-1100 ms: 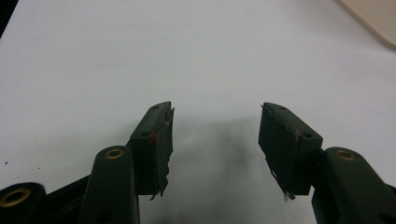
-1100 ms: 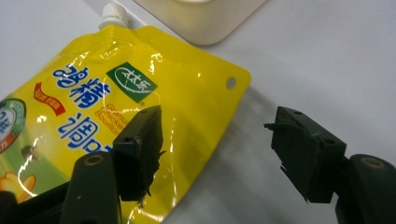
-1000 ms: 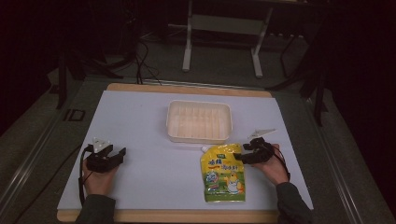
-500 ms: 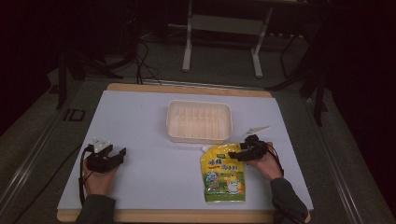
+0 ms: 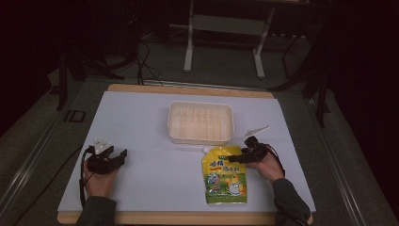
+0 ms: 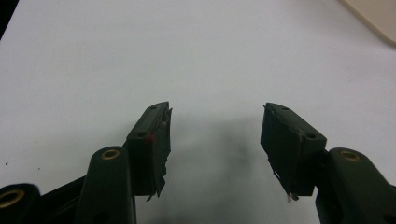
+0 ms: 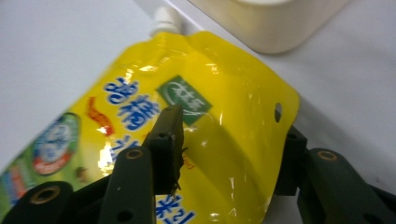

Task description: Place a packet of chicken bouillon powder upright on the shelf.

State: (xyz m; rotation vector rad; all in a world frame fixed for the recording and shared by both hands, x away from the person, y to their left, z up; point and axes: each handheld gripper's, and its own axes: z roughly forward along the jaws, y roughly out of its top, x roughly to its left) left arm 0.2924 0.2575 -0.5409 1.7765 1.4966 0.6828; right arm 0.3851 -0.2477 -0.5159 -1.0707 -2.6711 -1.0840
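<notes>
Since the earlier frame the right gripper [image 5: 243,157] has edged in over the upper right corner of the yellow pouch [image 5: 225,177], its fingers [image 7: 167,140] just closing to straddle that corner, one above the printed face and one past the edge, though whether they already pinch it I cannot tell. That pouch lies flat on the desk [image 5: 141,117] just in front of the white tray [image 5: 201,122], spout toward the tray, while the left gripper [image 5: 117,156] rests well to the pouch's left, fingers spread and empty. Grasping looks like the step in hand; next the fingers should finish pinching before lifting the pouch toward the tray.
</notes>
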